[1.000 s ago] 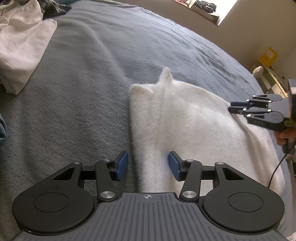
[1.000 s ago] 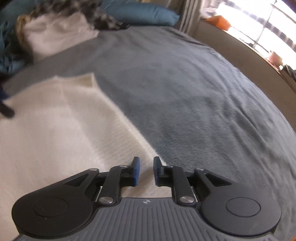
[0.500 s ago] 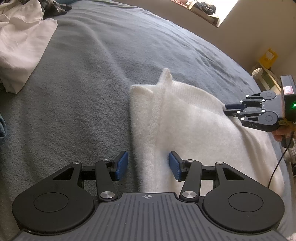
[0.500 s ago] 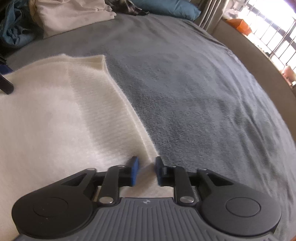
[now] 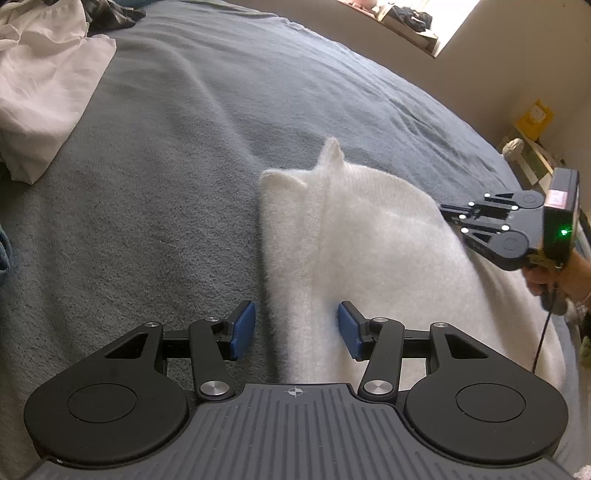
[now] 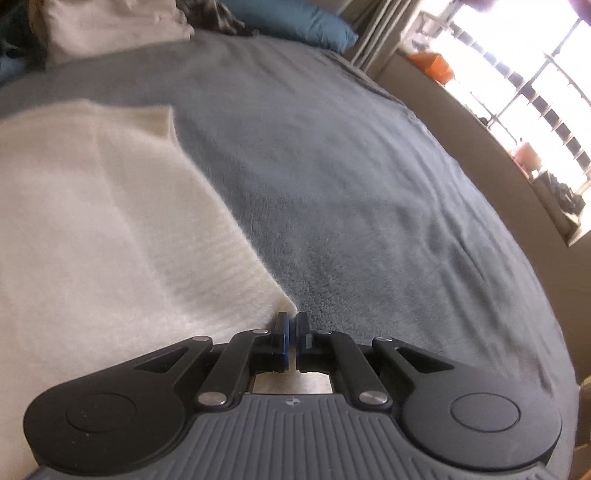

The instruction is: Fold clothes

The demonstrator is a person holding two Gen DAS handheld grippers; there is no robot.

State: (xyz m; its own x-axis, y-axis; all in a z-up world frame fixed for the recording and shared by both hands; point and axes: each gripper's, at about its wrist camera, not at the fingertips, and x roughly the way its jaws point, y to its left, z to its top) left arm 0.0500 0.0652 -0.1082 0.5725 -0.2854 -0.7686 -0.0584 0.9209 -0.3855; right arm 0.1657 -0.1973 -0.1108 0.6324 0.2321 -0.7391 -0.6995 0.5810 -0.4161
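A white fuzzy garment (image 5: 369, 251) lies flat on the grey bedspread (image 5: 184, 184), one corner sticking up at its far end. My left gripper (image 5: 295, 328) is open, its blue pads either side of the garment's near left edge. My right gripper (image 6: 291, 332) is shut, its pads pinched on the near corner of the white garment (image 6: 110, 221). The right gripper also shows in the left wrist view (image 5: 448, 214), at the garment's right edge.
A pile of white clothes (image 5: 40, 85) lies at the far left of the bed. A blue pillow (image 6: 295, 26) and more clothes (image 6: 110, 26) lie at the bed's head. A low wall and bright window (image 6: 517, 92) run along the right side.
My right gripper has closed from a narrow gap to shut on the garment's corner. The left gripper has stayed open in place.
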